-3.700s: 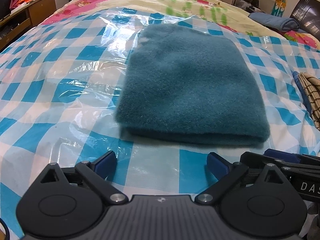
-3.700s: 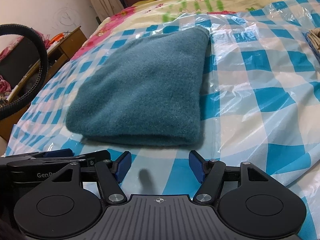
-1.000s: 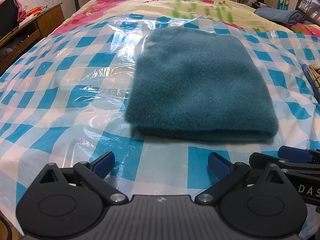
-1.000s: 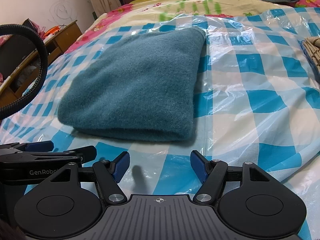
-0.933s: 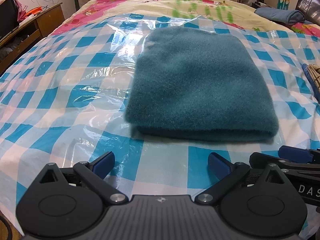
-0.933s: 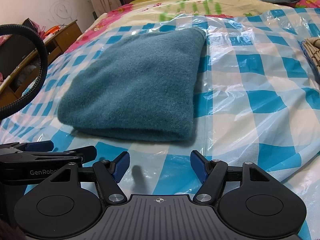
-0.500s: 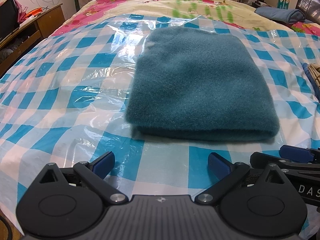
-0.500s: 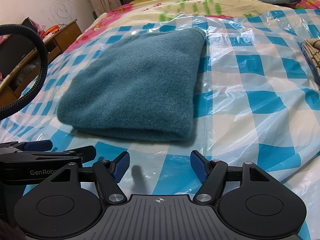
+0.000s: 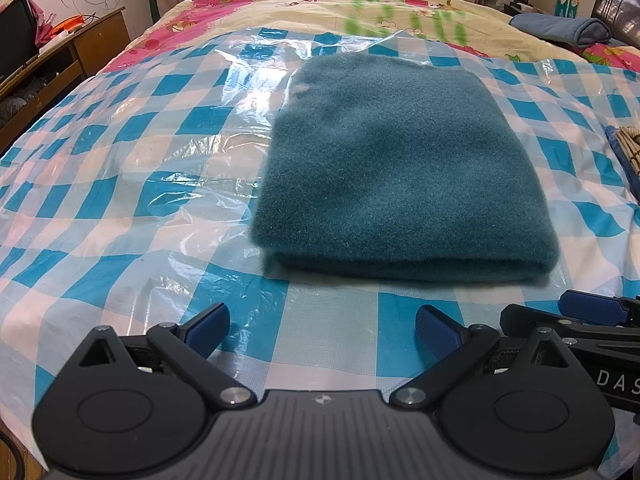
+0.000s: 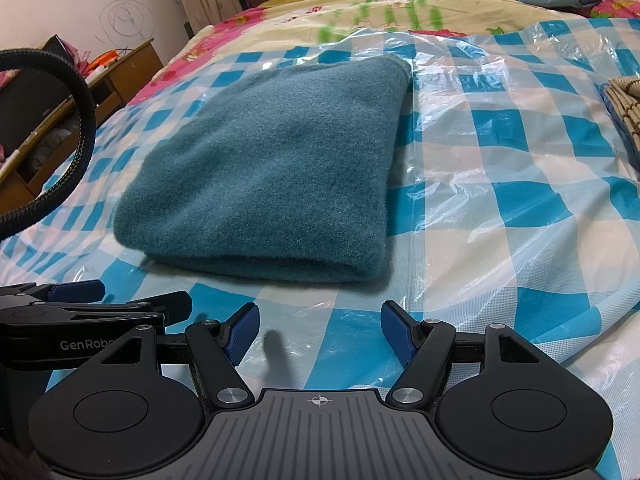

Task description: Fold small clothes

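Note:
A teal fleece garment lies folded into a neat rectangle on the blue-and-white checked plastic sheet that covers the bed; it also shows in the right wrist view. My left gripper is open and empty, held just short of the garment's near folded edge. My right gripper is open and empty, also just short of that edge. Each gripper shows at the side of the other's view: the right one and the left one.
A striped woven item lies at the right edge of the sheet. A rolled blue cloth sits at the far right on the floral bedspread. A wooden desk stands to the left. A black cable loops at left.
Almost nothing has moved in the last second. Since 3.7 s ago both grippers have drawn back a little and risen from the folded garment.

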A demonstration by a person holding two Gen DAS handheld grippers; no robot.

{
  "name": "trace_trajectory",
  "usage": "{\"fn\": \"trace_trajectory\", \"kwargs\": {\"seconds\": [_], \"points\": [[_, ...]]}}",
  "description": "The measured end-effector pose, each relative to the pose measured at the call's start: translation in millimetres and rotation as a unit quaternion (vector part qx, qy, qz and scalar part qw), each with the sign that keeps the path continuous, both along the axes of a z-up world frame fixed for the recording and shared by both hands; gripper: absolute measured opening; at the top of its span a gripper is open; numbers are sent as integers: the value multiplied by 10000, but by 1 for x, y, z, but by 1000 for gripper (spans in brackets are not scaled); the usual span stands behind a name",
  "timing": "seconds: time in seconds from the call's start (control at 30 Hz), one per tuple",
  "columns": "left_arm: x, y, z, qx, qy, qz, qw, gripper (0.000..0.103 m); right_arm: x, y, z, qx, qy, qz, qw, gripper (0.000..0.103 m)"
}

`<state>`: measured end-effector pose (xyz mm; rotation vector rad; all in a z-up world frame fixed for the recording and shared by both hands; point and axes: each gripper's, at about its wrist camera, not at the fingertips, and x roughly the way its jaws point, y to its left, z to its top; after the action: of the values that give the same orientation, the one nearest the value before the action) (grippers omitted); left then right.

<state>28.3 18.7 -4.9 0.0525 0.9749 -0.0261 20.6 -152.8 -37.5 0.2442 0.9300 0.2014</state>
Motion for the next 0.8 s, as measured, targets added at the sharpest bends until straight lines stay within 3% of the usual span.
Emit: {"fn": "trace_trajectory", "kwargs": {"seconds": [0.8], "points": [[-1, -1, 1, 62, -31, 4, 10000, 103, 0, 0, 0, -5, -1, -2, 10000, 68]]}}
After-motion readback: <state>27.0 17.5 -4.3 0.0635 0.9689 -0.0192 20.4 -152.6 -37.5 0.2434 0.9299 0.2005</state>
